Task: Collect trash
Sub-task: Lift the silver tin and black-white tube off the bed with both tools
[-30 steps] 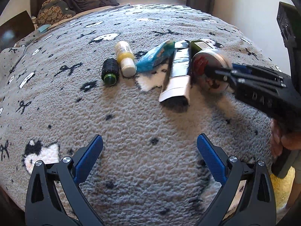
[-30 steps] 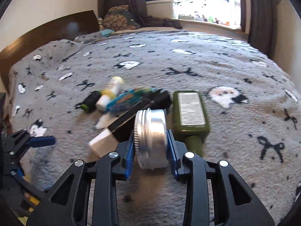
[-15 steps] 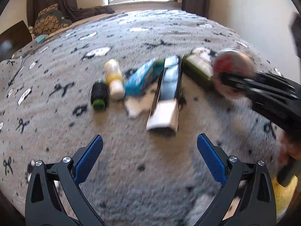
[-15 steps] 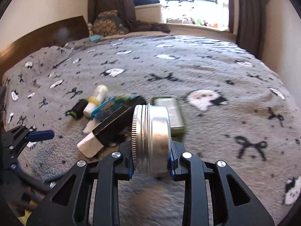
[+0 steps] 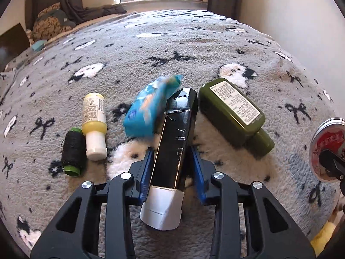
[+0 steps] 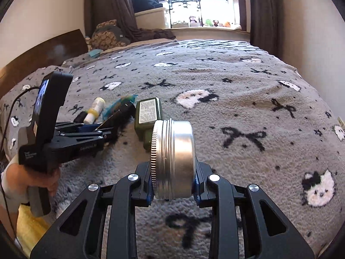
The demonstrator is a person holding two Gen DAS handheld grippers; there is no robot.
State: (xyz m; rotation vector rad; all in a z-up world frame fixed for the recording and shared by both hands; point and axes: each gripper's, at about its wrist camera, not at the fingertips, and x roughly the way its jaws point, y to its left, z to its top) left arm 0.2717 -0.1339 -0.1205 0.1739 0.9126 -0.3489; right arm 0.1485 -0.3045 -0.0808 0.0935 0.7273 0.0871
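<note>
A long black box with a white end (image 5: 179, 116) lies on the grey blanket between the blue pads of my left gripper (image 5: 172, 153). The jaws are closing and the pads touch its sides. Around it lie a blue packet (image 5: 151, 105), an olive green bottle (image 5: 235, 112), a small yellow bottle (image 5: 94, 125) and a black spool with a green cap (image 5: 72, 151). My right gripper (image 6: 173, 172) is shut on a round silver tin (image 6: 174, 161), held on edge above the blanket to the right of the pile. The tin's red label (image 5: 325, 151) shows in the left wrist view.
The patterned blanket (image 6: 237, 99) covers a wide bed. A wall runs along its right side. Cushions (image 6: 110, 36) and a dark headboard (image 6: 54, 51) lie far left, a window sill beyond. A hand (image 6: 43, 183) holds the left gripper's handle over something yellow (image 6: 28, 224).
My left gripper moved forward over the black box and its wide-open jaws came in on the box's sides. The right gripper carried the tin away from the pile, to the right.
</note>
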